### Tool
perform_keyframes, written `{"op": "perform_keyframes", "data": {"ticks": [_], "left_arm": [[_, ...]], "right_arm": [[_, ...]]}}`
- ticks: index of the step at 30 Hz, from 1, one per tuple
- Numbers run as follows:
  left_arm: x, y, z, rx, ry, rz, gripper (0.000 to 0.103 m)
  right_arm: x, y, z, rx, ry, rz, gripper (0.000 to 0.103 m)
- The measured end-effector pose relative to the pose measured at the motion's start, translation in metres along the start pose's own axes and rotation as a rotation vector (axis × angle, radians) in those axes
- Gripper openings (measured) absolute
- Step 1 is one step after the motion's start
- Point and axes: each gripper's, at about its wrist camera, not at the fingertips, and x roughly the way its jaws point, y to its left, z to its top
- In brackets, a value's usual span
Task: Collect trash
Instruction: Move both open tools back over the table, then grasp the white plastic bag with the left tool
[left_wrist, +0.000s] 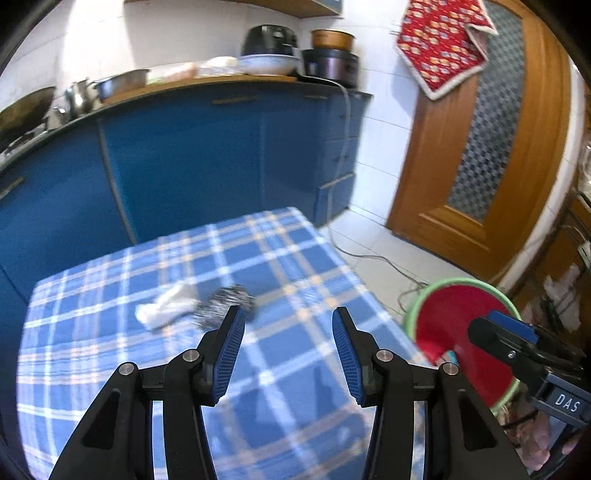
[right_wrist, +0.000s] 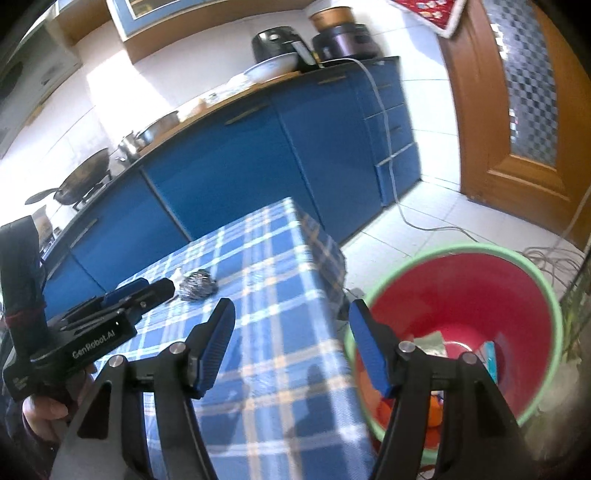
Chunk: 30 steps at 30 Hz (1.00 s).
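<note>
Looking along your left gripper (left_wrist: 288, 325), you see its jaws parted with nothing between the blue pads (left_wrist: 231, 354); only the checked tablecloth (left_wrist: 280, 258) shows in the gap. Two pieces of trash lie on the table towards its far edge, well in from the corners: a crumpled white tissue (left_wrist: 166, 308) and, touching it on the right, a dark scrunched wrapper (left_wrist: 225, 301). Both sit just beyond the left fingertip, not touched by it.

Your right gripper (right_wrist: 291, 314) also stands open and empty. It hangs over the table's right edge, one finger above the cloth and the other above the red bin (right_wrist: 461, 295) with the green rim. That bin stands on the tiled floor (right_wrist: 424, 218) just beside the table's right edge, and some scraps already lie at its bottom, among them a light blue packet (right_wrist: 489, 356) and something orange (right_wrist: 434, 408); what they are you cannot tell.

Your hand (right_wrist: 48, 410) holds the left gripper's handle at the near left edge.
</note>
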Motion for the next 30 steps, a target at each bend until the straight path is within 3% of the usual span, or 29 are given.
{"op": "perform_keyframes", "data": {"ticks": [10, 15, 26, 30], "left_arm": [[0.018, 0.065, 0.011, -0.049, 0.021, 0.107, 0.051], [0.040, 0.090, 0.011, -0.079, 0.056, 0.124, 0.051], [0.091, 0.123, 0.005, -0.107, 0.132, 0.103, 0.051], [0.106, 0.131, 0.004, -0.137, 0.153, 0.063, 0.051]], "right_arm": [[0.044, 0.044, 0.014, -0.029, 0.058, 0.049, 0.068], [0.070, 0.061, 0.018, -0.034, 0.085, 0.057, 0.071], [0.119, 0.071, 0.022, -0.038, 0.148, 0.027, 0.072], [0.131, 0.071, 0.022, -0.041, 0.164, 0.016, 0.072]]}}
